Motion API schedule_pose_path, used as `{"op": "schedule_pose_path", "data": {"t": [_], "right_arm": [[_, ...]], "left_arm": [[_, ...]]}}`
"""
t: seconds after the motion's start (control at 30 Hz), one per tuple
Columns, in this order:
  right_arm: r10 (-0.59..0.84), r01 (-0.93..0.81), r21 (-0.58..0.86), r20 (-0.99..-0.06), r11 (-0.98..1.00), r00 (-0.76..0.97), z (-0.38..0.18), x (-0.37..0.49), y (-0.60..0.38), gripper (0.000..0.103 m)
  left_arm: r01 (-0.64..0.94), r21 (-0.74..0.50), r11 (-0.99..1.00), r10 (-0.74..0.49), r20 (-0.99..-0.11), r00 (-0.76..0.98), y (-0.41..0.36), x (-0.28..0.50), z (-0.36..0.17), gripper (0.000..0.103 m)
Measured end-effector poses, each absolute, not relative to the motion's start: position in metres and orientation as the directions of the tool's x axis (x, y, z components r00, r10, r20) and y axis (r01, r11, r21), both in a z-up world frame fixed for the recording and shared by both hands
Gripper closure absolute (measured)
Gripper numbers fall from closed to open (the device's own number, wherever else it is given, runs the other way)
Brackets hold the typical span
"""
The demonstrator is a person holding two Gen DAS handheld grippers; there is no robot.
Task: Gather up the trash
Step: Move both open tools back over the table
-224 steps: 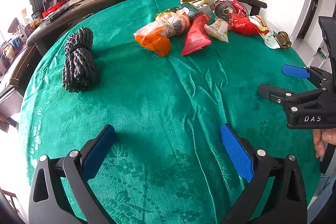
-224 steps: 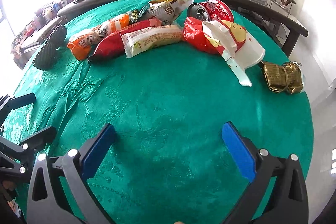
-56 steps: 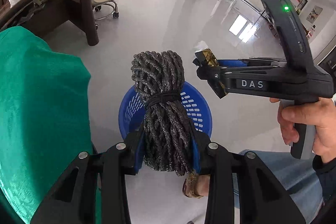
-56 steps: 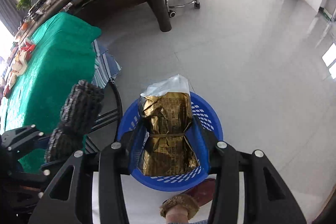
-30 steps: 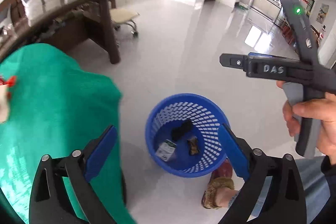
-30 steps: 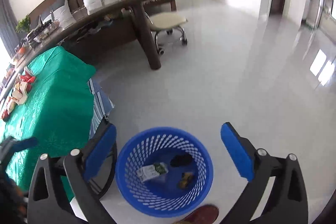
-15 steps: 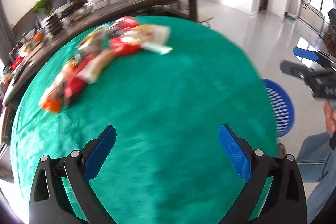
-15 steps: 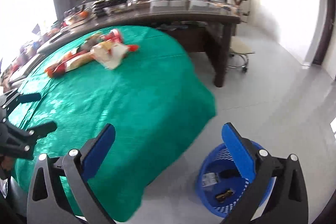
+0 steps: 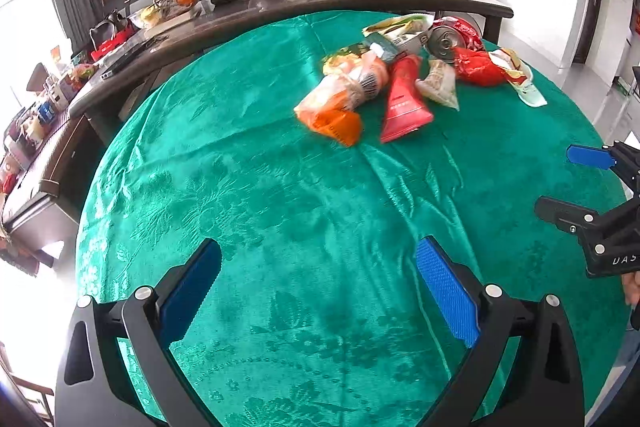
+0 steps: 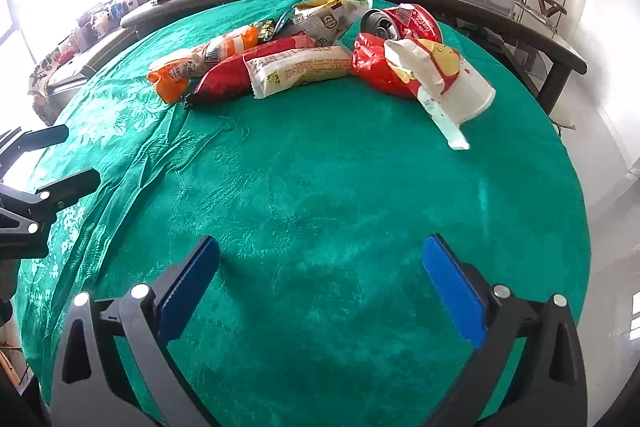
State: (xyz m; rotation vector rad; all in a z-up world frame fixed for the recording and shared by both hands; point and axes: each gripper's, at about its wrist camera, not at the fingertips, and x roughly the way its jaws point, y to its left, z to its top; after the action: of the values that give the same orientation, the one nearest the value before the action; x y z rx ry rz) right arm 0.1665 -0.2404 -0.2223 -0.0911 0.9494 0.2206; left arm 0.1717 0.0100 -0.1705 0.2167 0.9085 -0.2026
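A heap of trash lies at the far side of the round green table: an orange wrapper, a red pouch, a pale snack packet, a crushed red can and a red-and-white bag. The right wrist view shows the same heap: orange wrapper, red pouch, pale packet, can, white-and-red bag. My left gripper is open and empty over the near table. My right gripper is open and empty, also short of the heap.
A long dark counter with a plant, bowls and clutter curves behind the table. The right gripper shows at the right edge of the left wrist view. The table's right edge drops to a pale floor.
Both grippers dropped the dark rope bundle and the gold wrapper into the blue basket, opened, and swung back from the floor to the table. Both now face the heap.
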Motion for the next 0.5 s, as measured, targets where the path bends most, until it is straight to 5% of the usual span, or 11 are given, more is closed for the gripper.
{"op": "schedule_pose_path", "data": {"t": [0.5], "right_arm": [[0.163, -0.244, 0.029, -0.820, 0.969, 0.549, -0.225, 0.174, -0.238, 0.005]], "left_arm": [[0.260, -0.028, 0.965, -0.169, -0.824, 0.540, 0.028, 0.186, -0.189, 0.005]]}}
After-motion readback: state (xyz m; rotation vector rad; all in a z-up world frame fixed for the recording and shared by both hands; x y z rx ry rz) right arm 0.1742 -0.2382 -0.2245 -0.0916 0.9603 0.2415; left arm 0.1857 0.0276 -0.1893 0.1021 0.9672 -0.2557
